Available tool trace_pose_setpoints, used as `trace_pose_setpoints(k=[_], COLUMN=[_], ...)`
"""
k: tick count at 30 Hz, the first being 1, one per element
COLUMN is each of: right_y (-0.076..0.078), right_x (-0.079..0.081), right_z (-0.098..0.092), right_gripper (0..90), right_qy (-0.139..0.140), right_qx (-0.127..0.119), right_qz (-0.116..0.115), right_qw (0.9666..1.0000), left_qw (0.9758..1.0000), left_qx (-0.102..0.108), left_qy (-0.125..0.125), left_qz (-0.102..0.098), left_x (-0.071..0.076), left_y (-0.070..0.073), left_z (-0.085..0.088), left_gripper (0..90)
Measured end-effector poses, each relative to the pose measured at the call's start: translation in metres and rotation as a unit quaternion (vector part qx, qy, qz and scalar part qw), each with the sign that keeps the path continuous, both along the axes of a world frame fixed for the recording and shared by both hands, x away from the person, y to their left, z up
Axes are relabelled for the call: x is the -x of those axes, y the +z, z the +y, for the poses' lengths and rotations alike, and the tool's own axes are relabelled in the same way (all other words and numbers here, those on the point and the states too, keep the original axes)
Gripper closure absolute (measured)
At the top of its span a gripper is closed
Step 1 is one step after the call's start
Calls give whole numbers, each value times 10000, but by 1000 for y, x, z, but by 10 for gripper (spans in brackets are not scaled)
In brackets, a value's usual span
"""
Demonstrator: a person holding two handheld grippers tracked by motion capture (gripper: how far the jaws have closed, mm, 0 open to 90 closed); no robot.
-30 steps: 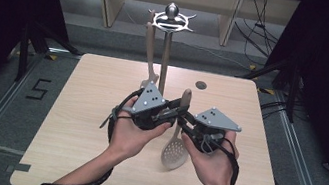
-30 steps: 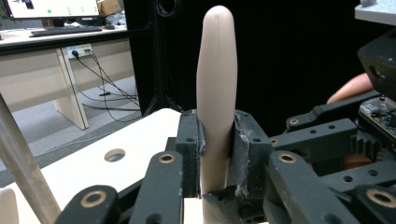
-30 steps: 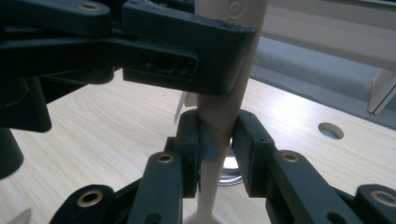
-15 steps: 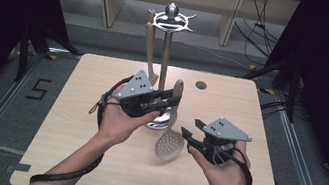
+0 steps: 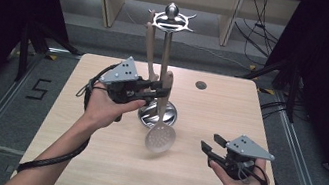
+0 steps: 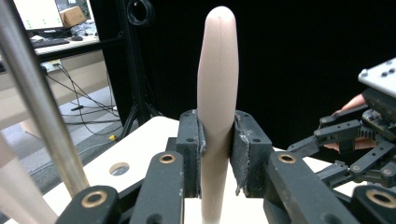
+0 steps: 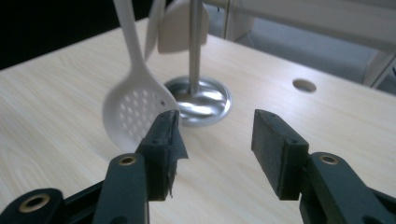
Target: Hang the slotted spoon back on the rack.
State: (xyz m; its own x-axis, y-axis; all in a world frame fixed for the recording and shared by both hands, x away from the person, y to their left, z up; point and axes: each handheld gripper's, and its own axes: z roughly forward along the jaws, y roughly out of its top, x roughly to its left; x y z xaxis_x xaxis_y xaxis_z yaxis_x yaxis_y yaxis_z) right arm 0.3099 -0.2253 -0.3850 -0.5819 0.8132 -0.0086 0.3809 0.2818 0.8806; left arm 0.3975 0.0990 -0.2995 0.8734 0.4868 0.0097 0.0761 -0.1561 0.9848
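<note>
Right tool (image 5: 207, 148) let go; slotted spoon (image 5: 160, 135) nears rack (image 5: 166, 47).

Skimmer (image 5: 160, 135) hangs before stand (image 5: 156, 114) (left gripper (image 5: 155, 90) behind).

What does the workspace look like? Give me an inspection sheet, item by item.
Surface: pale wooden table, round hole near its far edge.
Job's things: slotted spoon held upright by its handle beside the metal utensil stand; another utensil hangs there.
Clutter: nothing seen.
Grippers: left hand-held gripper shut on the spoon handle; right hand-held gripper open, jaws just opened, nothing between them.
Cables: black cable trails from the left hand.
Surroundings: dark curtains, cables on the floor behind.
</note>
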Motion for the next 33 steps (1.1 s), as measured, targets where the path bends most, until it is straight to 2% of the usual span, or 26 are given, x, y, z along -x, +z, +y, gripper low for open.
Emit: trace_pose_setpoints(k=[2,3,5,6,7,8,9,14,15,16,17,18,21,22,24,25,27,28,29,31,33], right_y=[-8,-12,-19,-20,-22,-24,-25,-28,-29,-29,-29,-30,-30,-30,-30,-29,-30,-30,-30,-30,-30], right_x=[0,-2,-2,-1,-2,-2,-4,-3,-6,-4,-5,-6,-4,-5,-5,-7,-7,-6,-7,-6,-7], right_z=[-4,-7,-10,-11,-13,-14,-17,-24,-26,-26,-27,-30,-28,-29,-29,-32,-31,-29,-30,-29,-32], right_gripper=[518,518,518,518,518,518,518,522,522,523,522,523,523,523,523,523,523,523,523,522,522], right_qy=[-98,-43,-177,-185,-231,-227,-234,-422,-338,-469,-473,-406,-493,-481,-508,-398,-494,-515,-495,-503,-408], right_qx=[8,43,58,54,55,56,116,-21,-9,-61,-25,53,-82,-35,-97,40,-22,-133,-106,-133,22], right_qz=[131,105,92,240,221,306,201,436,260,318,323,221,399,376,399,273,298,353,282,334,261], right_qw=[9999,9999,9998,9995,9995,9993,9995,9982,9991,9984,9984,9989,9979,9981,9979,9988,9983,9980,9983,9981,9988], left_qw=[10000,10000,10000,10000,9999,9999,9999,9999,9998,9998,9998,9998,9998,9998,9998,9998,9997,9997,9997,9996,9996], left_qx=[15,15,31,42,73,94,97,112,134,132,124,137,136,137,114,101,100,109,120,124,128], left_qy=[15,-1,-35,-51,-70,-81,-80,-109,-113,-120,-118,-129,-147,-153,-175,-182,-203,-218,-212,-239,-237], left_qz=[21,27,45,57,59,50,54,32,37,22,26,17,11,18,24,20,27,29,34,17,26], left_x=[-1,-2,-2,-3,-3,-4,-4,-6,-6,-6,-6,-6,-7,-8,-10,-11,-13,-13,-14,-15,-15], left_y=[0,0,0,0,0,1,2,5,6,7,8,9,12,12,14,14,15,16,17,18,19], left_z=[2,2,3,4,4,5,6,7,7,7,7,7,9,9,10,11,12,12,12,13,13], left_gripper=[738,738,738,738,738,738,738,738,738,738,738,738,738,738,738,738,738,738,738,738,738])
